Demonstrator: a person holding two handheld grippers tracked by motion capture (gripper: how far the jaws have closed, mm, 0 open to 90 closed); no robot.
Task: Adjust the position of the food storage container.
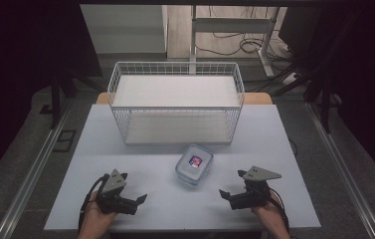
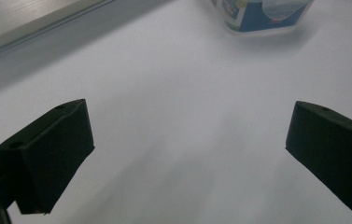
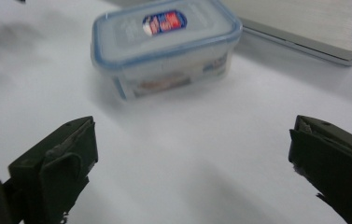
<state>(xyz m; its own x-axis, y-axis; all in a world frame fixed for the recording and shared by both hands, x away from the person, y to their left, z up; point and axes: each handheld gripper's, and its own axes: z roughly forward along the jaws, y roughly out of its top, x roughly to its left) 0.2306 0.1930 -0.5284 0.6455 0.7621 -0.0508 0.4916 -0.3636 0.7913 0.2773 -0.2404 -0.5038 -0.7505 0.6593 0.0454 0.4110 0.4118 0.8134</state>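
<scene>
Two black two-jaw grippers low in the high view, each held in a hand at the bottom edge: left gripper (image 1: pixel 138 201) at lower left, right gripper (image 1: pixel 226 195) at lower right, both angled inward. Between and a little above them, near the frame's centre, a small clear rectangular plastic food container (image 1: pixel 194 165) with a blue-rimmed snap lid and a red-and-blue label on top. Well clear of both grippers, touched by neither, slightly nearer the right one.

Left gripper spread wide, nothing between its jaws; in the left gripper view, blunt matte black wedges at lower left and lower right, with a sliver of the container's blue-and-white side (image 2: pixel 262 16) at the top edge right of centre. Right gripper likewise spread wide and empty; in the right gripper view, container (image 3: pixel 164 44) in the upper middle, rounded corners, glossy translucent walls, printed wrap dimly visible through the side.

Smooth, pale, matte white bench (image 1: pixel 125 149) underneath, flat and rectangular. Behind the container, toward the upper middle of the high view, a white wire-mesh rectangular basket (image 1: pixel 175 68) with a fine grid wall and a flat white floor.
</scene>
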